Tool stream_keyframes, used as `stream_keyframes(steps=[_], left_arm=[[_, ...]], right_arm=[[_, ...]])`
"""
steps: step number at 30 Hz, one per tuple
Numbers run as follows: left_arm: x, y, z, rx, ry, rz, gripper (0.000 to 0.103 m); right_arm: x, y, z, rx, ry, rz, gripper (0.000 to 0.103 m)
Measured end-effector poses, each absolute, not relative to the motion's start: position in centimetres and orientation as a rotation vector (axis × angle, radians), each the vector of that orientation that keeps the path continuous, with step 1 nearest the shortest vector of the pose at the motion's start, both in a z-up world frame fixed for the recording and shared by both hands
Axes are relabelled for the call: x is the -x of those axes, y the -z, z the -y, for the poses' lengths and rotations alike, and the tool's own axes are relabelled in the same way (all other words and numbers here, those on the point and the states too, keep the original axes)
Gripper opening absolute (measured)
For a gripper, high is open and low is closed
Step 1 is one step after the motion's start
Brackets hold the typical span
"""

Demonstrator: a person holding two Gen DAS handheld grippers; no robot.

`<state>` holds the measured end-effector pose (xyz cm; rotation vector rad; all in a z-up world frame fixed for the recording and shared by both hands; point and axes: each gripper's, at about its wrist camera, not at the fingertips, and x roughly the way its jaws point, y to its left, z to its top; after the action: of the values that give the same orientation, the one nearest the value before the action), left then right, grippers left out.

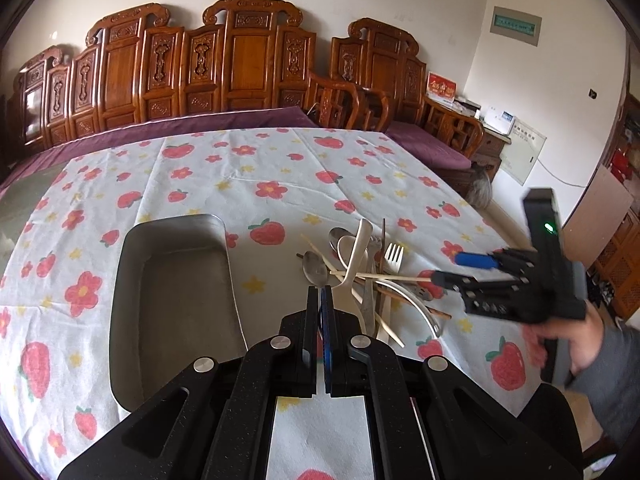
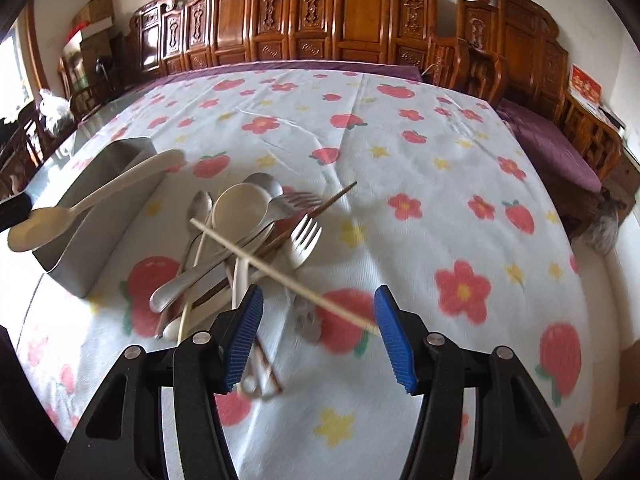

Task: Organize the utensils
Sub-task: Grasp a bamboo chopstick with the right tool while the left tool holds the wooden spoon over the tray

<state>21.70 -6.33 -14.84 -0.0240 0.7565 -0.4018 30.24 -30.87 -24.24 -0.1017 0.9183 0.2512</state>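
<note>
- Carved wooden bench (image 1: 248,52) backs lined up along a pale wall fill the background. In front of them is a table under a white tablecloth (image 2: 400,160) printed with red flowers and strawberries.
- A rectangular metal tray (image 1: 132,280) sits on the cloth, empty as far as the left wrist view shows.
- Just to the right of the tray lies a tangled pile of utensils (image 2: 248,216): metal spoons, forks, a pale ladle-like spoon and several chopsticks, all crossing one another.
- The left gripper (image 1: 320,296) is clenched. Seen from the right wrist camera, it holds a cream spoon (image 2: 108,192) by the bowl end, lifted off the cloth. The handle points away, toward the tray.
- The right gripper (image 2: 319,296) hovers low over the near edge of the pile. Its blue pads (image 2: 248,332) stand apart and press on nothing.
- A pale chopstick (image 2: 280,276) rests on top of the pile.
  - Its long axis runs diagonally, from far left to near right.
  - Its near end lies between the spread fingers, close beside the right-hand pad.
- Judgement: the right hand is the nearer one to this chopstick. The stick lies slantwise to the gap, so the jaws would close across it near its end.
</note>
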Motion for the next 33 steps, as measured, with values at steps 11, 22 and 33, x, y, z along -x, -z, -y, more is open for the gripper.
stream_keyframes(steps=[11, 22, 33], left_arm=[[-21.7, 14.9, 5.2, 0.043, 0.413, -0.745, 0.001], [-21.6, 14.6, 4.9, 0.046, 0.4, -0.731, 0.001], [-21.9, 14.8, 4.8, 0.044, 0.39, -0.736, 0.001]], right_arm=[[-34.0, 27.3, 29.1, 0.136, -0.362, -1.083, 0.035], [-33.1, 26.6, 29.3, 0.155, -0.383, -1.086, 0.01], [-33.9, 26.9, 27.6, 0.258, -0.436, -1.111, 0.018]])
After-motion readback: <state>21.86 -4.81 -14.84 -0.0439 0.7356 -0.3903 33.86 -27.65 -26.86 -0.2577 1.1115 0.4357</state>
